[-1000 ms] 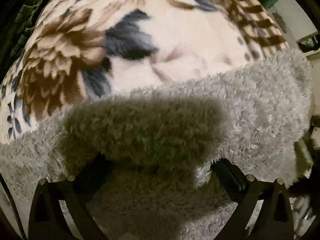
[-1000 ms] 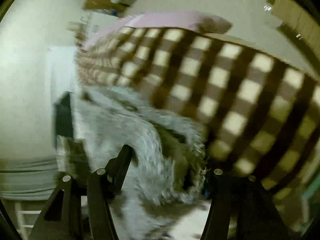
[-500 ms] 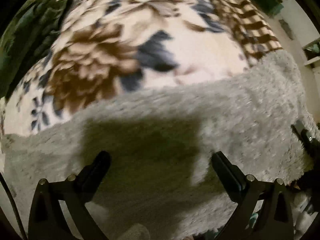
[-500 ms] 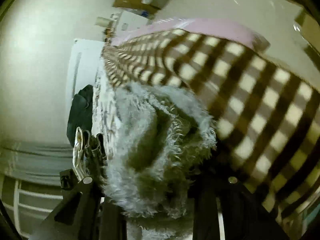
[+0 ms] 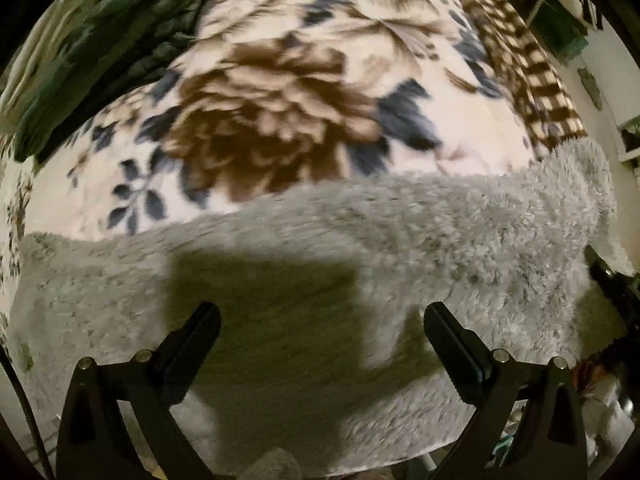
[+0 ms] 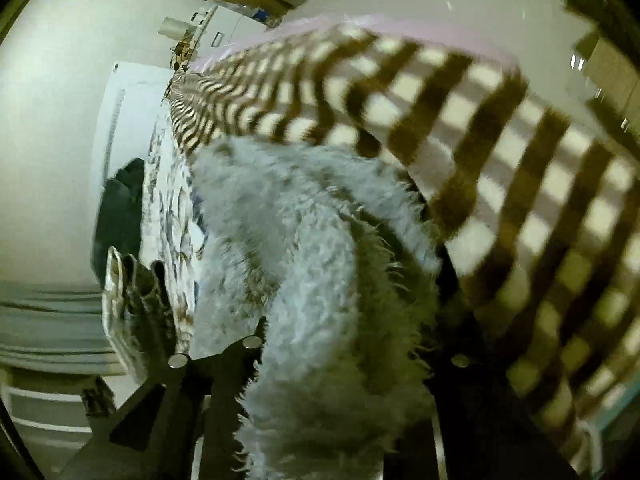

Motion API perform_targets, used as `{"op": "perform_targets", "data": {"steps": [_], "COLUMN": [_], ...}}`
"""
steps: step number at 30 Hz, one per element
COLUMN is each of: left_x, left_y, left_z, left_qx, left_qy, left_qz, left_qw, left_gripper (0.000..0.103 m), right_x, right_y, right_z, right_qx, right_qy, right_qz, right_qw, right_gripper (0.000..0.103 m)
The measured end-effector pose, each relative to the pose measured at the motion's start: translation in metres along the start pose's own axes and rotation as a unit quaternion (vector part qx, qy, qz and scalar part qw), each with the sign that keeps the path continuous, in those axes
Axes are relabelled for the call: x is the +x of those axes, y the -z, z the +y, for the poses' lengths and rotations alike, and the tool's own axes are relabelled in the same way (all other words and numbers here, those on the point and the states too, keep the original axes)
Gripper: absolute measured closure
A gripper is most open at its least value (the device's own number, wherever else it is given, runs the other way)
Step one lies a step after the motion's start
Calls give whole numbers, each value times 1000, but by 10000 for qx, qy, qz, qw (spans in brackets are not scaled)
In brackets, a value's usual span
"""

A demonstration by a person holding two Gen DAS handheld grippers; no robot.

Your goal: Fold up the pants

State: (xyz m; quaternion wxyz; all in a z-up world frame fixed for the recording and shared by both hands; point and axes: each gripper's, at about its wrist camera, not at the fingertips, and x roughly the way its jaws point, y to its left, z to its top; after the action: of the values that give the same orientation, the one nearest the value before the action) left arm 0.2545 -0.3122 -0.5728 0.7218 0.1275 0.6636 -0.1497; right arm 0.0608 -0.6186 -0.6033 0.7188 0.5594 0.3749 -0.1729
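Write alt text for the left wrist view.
The left tool hangs open over fuzzy grey pants spread flat on a floral blanket, its shadow falling on the fabric. A dark green garment lies at upper left and a brown checked blanket at upper right.

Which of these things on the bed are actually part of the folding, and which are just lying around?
Part of the job:
- fluffy grey pants
- left gripper, jaws open above the pants
- right gripper, jaws shut on a bunch of the pants

Just lying about:
- flowered blanket underneath
- brown checked blanket
- dark green garment at the bed's far corner
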Motion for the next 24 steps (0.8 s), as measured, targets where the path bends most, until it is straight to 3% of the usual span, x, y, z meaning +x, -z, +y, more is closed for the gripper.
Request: {"op": "perform_targets", "data": {"steps": [7, 11, 12, 16, 19, 22, 24], "left_x": [-35, -58, -67, -95, -101, -105, -104], "left_y": [33, 64, 77, 121, 144, 163, 172], "left_z": [91, 164, 164, 224, 270, 311, 334], "left_qx": [-425, -739, -821, -1132, -1427, -1788, -2014], "left_qy": [182, -7, -43, -262, -454, -514, -499], "left_qz": [-99, -35, -49, -108, -153, -178, -217], "left_qw": [9989, 9973, 9966, 9932, 9886, 9824, 9780], "left_gripper": [0, 0, 0, 0, 0, 0, 0], "right_x": [-47, -57, -55, -24, 13, 62, 95], "right_y": [42, 93, 111, 188, 249, 320, 374], "right_z": [105, 172, 190, 238, 262, 280, 285], "right_qx": [-1203, -1945, -2185, -2747, -3227, -3820, -4331], "right_qy": [652, 890, 917, 905, 892, 903, 999], "right_qz": [-345, -399, -388, -37, 302, 785, 1237], "right_qw": [9900, 9760, 9708, 9572, 9418, 9164, 8872], "right_gripper": [85, 86, 86, 86, 86, 86, 85]}}
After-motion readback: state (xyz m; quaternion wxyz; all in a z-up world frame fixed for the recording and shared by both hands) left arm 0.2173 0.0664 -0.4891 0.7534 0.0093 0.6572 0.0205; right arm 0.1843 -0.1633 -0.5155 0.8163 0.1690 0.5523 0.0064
